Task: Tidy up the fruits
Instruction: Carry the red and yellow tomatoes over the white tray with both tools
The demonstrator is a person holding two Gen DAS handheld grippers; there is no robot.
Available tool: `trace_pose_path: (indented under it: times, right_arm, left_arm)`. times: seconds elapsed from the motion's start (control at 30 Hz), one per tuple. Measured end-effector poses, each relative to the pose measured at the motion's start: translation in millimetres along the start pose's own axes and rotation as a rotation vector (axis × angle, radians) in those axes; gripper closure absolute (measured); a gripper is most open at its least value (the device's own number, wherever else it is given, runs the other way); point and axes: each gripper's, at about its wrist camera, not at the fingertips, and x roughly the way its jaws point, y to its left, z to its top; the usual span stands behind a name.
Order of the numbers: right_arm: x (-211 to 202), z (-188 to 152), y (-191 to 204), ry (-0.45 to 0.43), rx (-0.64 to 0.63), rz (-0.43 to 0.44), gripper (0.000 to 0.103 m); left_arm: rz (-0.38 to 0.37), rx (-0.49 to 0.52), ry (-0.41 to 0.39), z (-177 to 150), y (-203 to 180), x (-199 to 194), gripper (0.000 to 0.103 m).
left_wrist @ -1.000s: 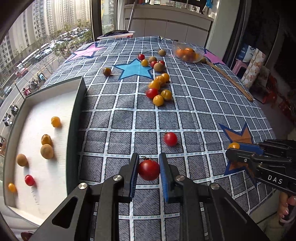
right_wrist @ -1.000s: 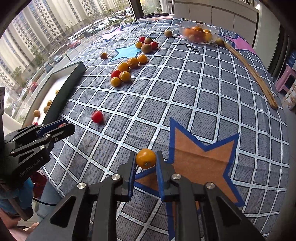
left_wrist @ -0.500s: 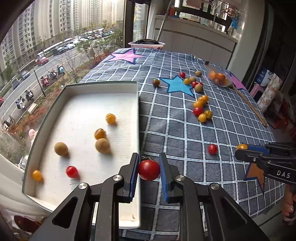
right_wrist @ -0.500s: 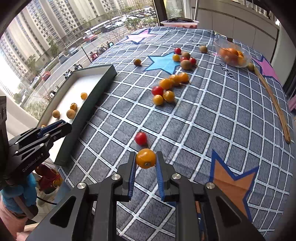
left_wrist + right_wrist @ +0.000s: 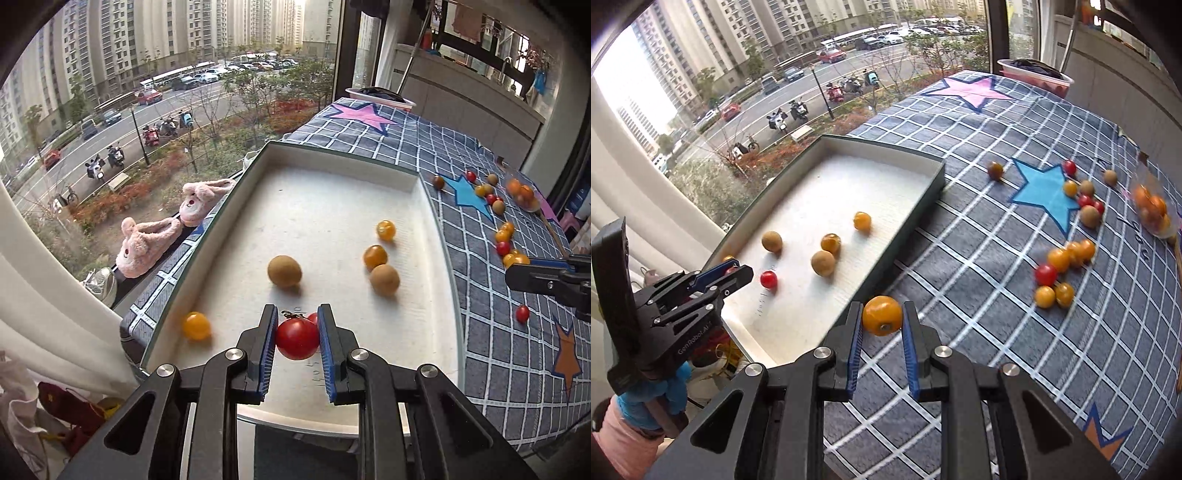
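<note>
While the left claw (image 5: 297, 338) hangs over the near end of the white tray (image 5: 413, 181), its blue pads are clamped on a red tomato (image 5: 297, 339). Another small red tomato (image 5: 768, 279) lies on the tray floor just beyond it, with two brown fruits (image 5: 284, 271) and several yellow ones (image 5: 386, 229) scattered further in. Over the checked cloth (image 5: 979, 240), just beside the tray's long wall, the right claw (image 5: 881, 320) is clamped on a yellow tomato (image 5: 882, 315). More loose tomatoes (image 5: 1058, 260) cluster toward the tabletop's far right edge, near a clear bowl (image 5: 1152, 210) of orange fruit.
</note>
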Motion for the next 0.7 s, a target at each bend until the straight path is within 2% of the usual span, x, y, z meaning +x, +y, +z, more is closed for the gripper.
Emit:
trace_pose_path:
  times: [0.2, 0.43, 0.7]
  right_arm:
    - [30, 33, 27, 0.028, -0.051, 0.026, 0.081]
    - [69, 60, 45, 0.079, -0.082, 0.028, 0.081]
    - [108, 77, 53, 0.134, -0.077, 0.033, 0.081]
  left_arm:
    - [0.052, -0.034, 0.014, -4, 17, 14, 0.079]
    - [0.056, -0.041, 0.051, -6, 21, 30, 0.079]
    - [0.061, -0.026, 0.049, -2, 17, 33, 0.079]
